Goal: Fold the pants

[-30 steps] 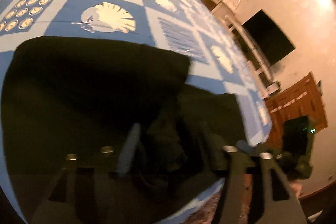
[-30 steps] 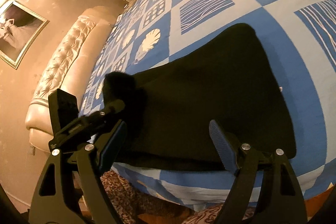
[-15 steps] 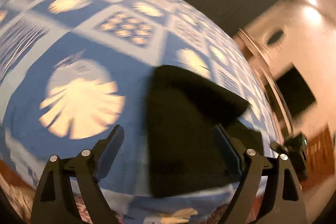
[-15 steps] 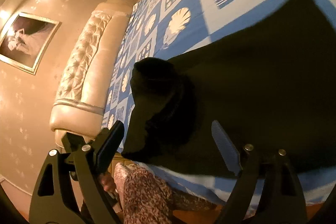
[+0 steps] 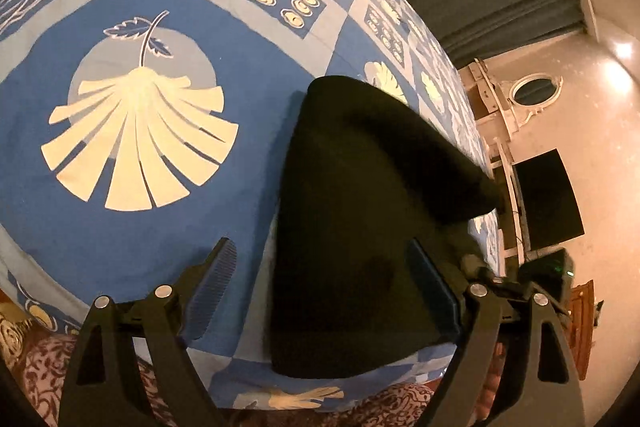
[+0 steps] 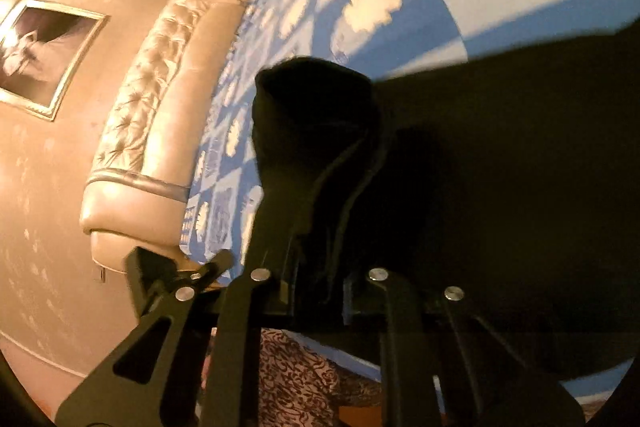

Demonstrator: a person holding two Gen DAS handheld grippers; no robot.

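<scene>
The black pants (image 5: pixel 360 219) lie folded on the blue patterned bedspread (image 5: pixel 120 155), near its front edge. My left gripper (image 5: pixel 324 283) is open and empty, its fingers astride the pants' left edge. In the right wrist view the pants (image 6: pixel 500 167) fill the right side, with one end lifted into a bunched flap (image 6: pixel 316 123). My right gripper (image 6: pixel 316 291) is shut on that flap of fabric. The right gripper also shows at the pants' right edge in the left wrist view (image 5: pixel 480 275).
A padded beige headboard (image 6: pixel 160 99) and a framed picture (image 6: pixel 40 55) are at the left of the right wrist view. A dark TV (image 5: pixel 548 199), white shelf and curtain stand beyond the bed. A patterned brown cover (image 5: pixel 32 367) hangs below the bed's front edge.
My left gripper has let go of the pants, opened and drawn back to their left edge. My right gripper has moved in and closed on the raised end of the pants.
</scene>
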